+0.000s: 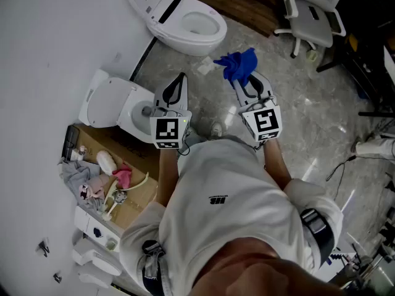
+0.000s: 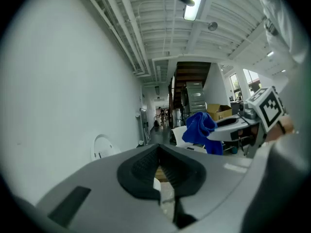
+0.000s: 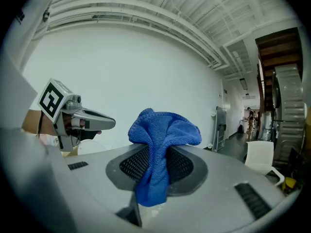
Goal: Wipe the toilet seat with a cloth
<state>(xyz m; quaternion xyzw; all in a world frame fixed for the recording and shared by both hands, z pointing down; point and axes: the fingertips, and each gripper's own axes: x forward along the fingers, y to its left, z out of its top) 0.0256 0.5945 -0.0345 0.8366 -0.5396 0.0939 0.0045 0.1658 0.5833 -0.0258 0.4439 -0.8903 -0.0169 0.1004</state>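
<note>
My right gripper (image 1: pixel 242 79) is shut on a bunched blue cloth (image 1: pixel 237 64), held in the air over the marble floor. In the right gripper view the cloth (image 3: pixel 163 129) bulges up out of the closed jaws and hangs down between them. My left gripper (image 1: pixel 179 79) is shut and holds nothing, level with the right one and to its left. One white toilet (image 1: pixel 185 24) stands ahead with its seat down. A second white toilet (image 1: pixel 117 106), lid raised, sits just left of the left gripper. The left gripper view shows the right gripper (image 2: pixel 234 124) with the cloth (image 2: pixel 200 127).
A white wall runs along the left. A cardboard box (image 1: pixel 117 174) of rags and clutter lies by my left side. A white office chair (image 1: pixel 315 14) and a dark wooden platform (image 1: pixel 247 2) are at the far right. Cables (image 1: pixel 339 165) trail on the floor.
</note>
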